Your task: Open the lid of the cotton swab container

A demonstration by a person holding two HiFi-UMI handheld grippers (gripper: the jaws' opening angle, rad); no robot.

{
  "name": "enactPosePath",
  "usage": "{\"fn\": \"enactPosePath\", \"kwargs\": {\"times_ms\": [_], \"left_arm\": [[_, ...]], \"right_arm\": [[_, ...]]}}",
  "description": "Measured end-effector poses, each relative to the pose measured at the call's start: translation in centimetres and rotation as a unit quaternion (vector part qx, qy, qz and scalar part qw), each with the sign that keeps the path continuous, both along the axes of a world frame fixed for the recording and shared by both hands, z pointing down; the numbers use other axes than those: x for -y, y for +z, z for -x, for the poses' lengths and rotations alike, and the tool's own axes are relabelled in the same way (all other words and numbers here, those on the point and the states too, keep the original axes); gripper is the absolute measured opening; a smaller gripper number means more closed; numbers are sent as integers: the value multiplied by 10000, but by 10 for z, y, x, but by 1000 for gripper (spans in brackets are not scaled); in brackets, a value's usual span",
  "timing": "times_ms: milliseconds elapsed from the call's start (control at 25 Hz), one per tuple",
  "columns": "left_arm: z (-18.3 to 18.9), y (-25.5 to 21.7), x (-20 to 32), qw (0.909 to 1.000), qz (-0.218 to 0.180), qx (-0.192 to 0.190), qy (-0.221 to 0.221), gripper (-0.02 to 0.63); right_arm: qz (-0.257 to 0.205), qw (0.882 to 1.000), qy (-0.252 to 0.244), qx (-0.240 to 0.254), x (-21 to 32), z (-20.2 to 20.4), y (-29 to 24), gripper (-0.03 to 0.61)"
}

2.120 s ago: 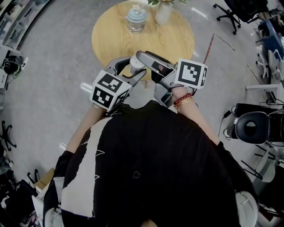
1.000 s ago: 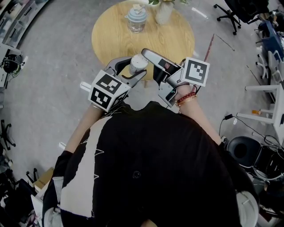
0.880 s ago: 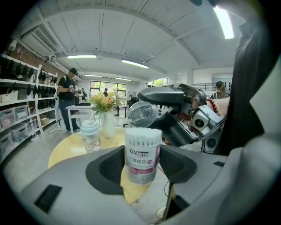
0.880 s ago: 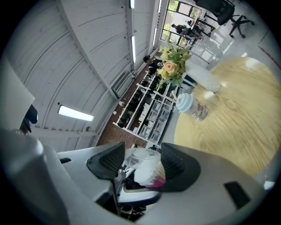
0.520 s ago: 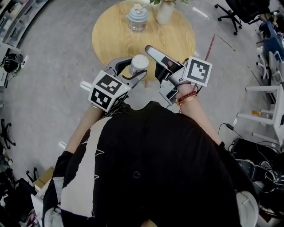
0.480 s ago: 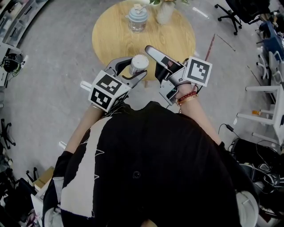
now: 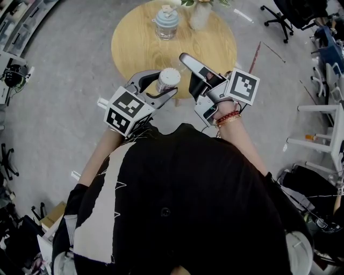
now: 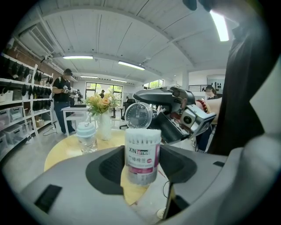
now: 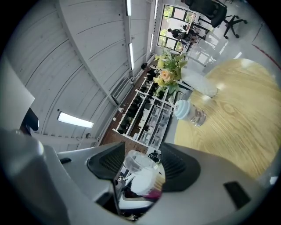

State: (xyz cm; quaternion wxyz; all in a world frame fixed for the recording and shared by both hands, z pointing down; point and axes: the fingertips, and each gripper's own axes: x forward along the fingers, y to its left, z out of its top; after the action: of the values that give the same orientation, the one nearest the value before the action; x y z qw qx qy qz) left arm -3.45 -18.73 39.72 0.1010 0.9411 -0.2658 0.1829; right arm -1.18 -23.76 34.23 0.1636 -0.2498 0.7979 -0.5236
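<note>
My left gripper (image 7: 165, 83) is shut on the cotton swab container (image 7: 167, 80), a clear tub with a pink label (image 8: 142, 156), held upright just off the table's near edge. White swab tips show at its mouth. The clear round lid (image 8: 138, 115) stands on edge at the far rim, tipped up off the mouth. My right gripper (image 7: 185, 60) hangs close on the right, one finger above the other. In the right gripper view the lid (image 9: 137, 161) sits just ahead of its open jaws (image 9: 142, 166), with a gap on one side.
Beyond my hands is a round wooden table (image 7: 204, 48). A glass jar with a pale blue lid (image 7: 165, 21) and a vase of flowers (image 7: 198, 15) stand at its far side. Office chairs (image 7: 277, 16) and cables lie to the right on the grey floor.
My right gripper has drawn back to the right, off the container's top, where its upper finger lay two seconds ago. The left gripper and the container have stayed in place.
</note>
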Motion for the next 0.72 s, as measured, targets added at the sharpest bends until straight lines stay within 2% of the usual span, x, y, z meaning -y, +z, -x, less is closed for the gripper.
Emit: {"fn": "enactPosePath", "kwargs": {"times_ms": [720], "left_arm": [[0,-1,-8,9997,-19,-123,225,258]], "right_arm": [[132,9994,301,134,6,-12,5,250]]}}
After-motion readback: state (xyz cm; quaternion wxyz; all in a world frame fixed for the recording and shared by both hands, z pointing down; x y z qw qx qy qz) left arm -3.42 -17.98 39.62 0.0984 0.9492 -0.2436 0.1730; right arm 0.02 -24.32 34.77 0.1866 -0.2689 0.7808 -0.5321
